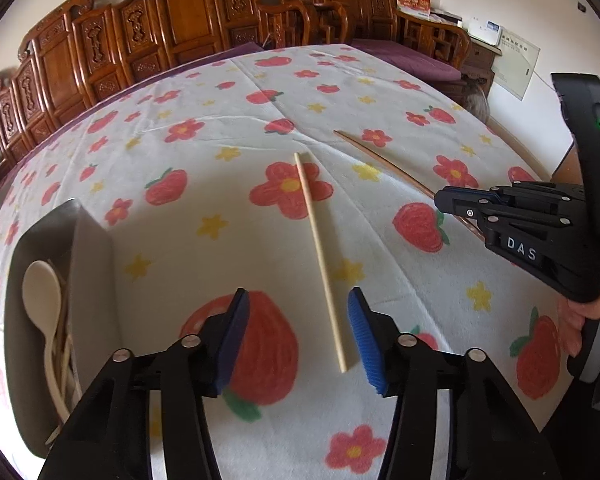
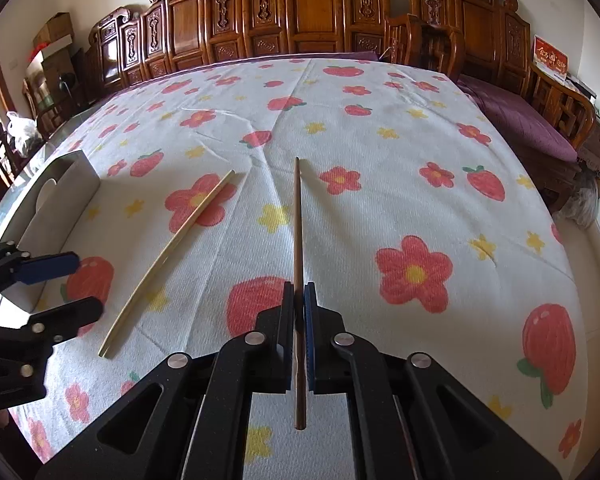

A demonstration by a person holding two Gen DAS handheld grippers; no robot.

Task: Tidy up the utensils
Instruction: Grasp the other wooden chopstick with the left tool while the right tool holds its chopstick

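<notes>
A pale chopstick (image 1: 320, 252) lies on the flowered cloth, its near end between the open blue pads of my left gripper (image 1: 298, 320); neither pad touches it. It also shows in the right wrist view (image 2: 168, 256). My right gripper (image 2: 299, 300) is shut on a brown chopstick (image 2: 297, 220) that points away along the cloth. In the left wrist view the right gripper (image 1: 440, 196) sits at the right with the brown chopstick (image 1: 380, 160) sticking out. A grey tray (image 1: 88, 264) at the left holds a white spoon (image 1: 42, 292) and pale sticks.
The flowered tablecloth (image 2: 380, 140) covers the whole table. Carved wooden chairs (image 2: 300, 12) line the far edge. A purple-cushioned bench (image 2: 524, 120) stands at the right. The left gripper (image 2: 60, 288) shows at the left of the right wrist view, beside the tray (image 2: 72, 184).
</notes>
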